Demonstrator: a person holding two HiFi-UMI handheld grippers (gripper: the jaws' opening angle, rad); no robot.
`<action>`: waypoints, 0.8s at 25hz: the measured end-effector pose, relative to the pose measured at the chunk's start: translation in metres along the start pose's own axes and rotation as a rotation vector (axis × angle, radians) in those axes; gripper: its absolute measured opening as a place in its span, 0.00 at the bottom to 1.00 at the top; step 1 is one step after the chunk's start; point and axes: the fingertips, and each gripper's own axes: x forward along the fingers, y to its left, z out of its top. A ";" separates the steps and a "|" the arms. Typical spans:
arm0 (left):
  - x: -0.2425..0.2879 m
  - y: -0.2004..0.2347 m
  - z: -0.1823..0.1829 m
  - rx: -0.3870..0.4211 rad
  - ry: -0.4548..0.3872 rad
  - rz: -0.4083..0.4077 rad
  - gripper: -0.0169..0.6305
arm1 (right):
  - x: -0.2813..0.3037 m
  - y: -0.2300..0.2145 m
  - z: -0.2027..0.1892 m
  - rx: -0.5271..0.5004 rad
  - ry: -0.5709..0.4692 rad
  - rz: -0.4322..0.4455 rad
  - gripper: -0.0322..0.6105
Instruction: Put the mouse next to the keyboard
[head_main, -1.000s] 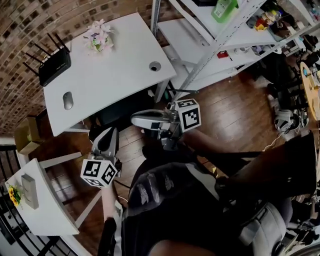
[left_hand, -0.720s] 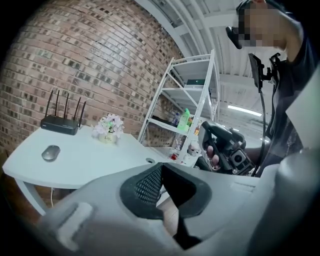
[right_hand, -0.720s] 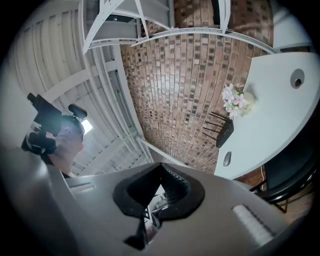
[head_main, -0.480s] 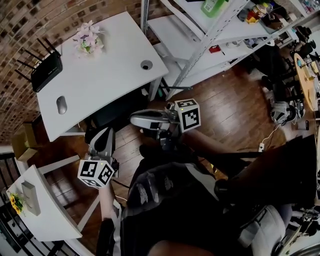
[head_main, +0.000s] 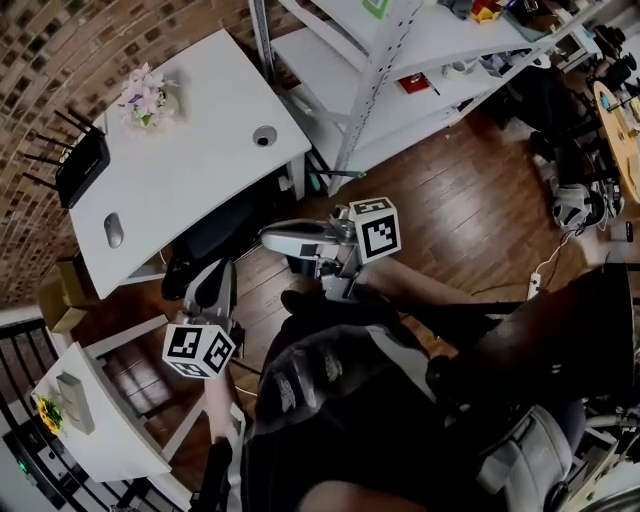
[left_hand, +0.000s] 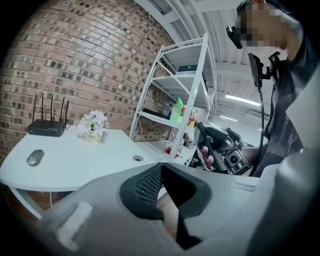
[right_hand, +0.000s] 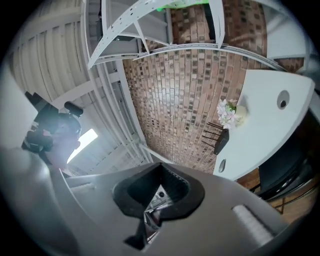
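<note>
Mouse (head_main: 113, 230) and desk (head_main: 200, 170) have drifted leftward in frame. My left gripper (head_main: 221, 268) and right gripper (head_main: 267, 238) are closed, empty; open one, approach the mouse squarely.

A brick wall (head_main: 40, 60) filled the upper left of the head view. Against it stood a white desk (head_main: 200, 175) with a round cable hole (head_main: 264, 136) near its right edge. A white metal shelving unit (head_main: 400, 50) ran across the top, one slanted upright reaching down towards the floor just right of the desk. Dark wooden floorboards (head_main: 470, 220) covered the middle and right. At lower left sat a smaller white table (head_main: 120, 440), with a black railing (head_main: 15, 350) at the frame's edge beside it. A round wooden tabletop (head_main: 625, 140) showed at the right edge. In the left gripper view, strip lights (left_hand: 241, 99) glowed on the ceiling at right.
</note>
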 end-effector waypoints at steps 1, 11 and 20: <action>0.005 -0.006 0.000 0.003 0.006 -0.003 0.03 | -0.008 -0.001 0.003 -0.005 -0.002 -0.012 0.06; 0.045 -0.069 0.002 0.053 0.044 -0.019 0.03 | -0.073 0.005 0.022 0.003 -0.025 -0.008 0.06; 0.048 -0.101 -0.011 0.057 0.070 0.054 0.03 | -0.105 0.010 0.009 0.041 0.033 0.011 0.06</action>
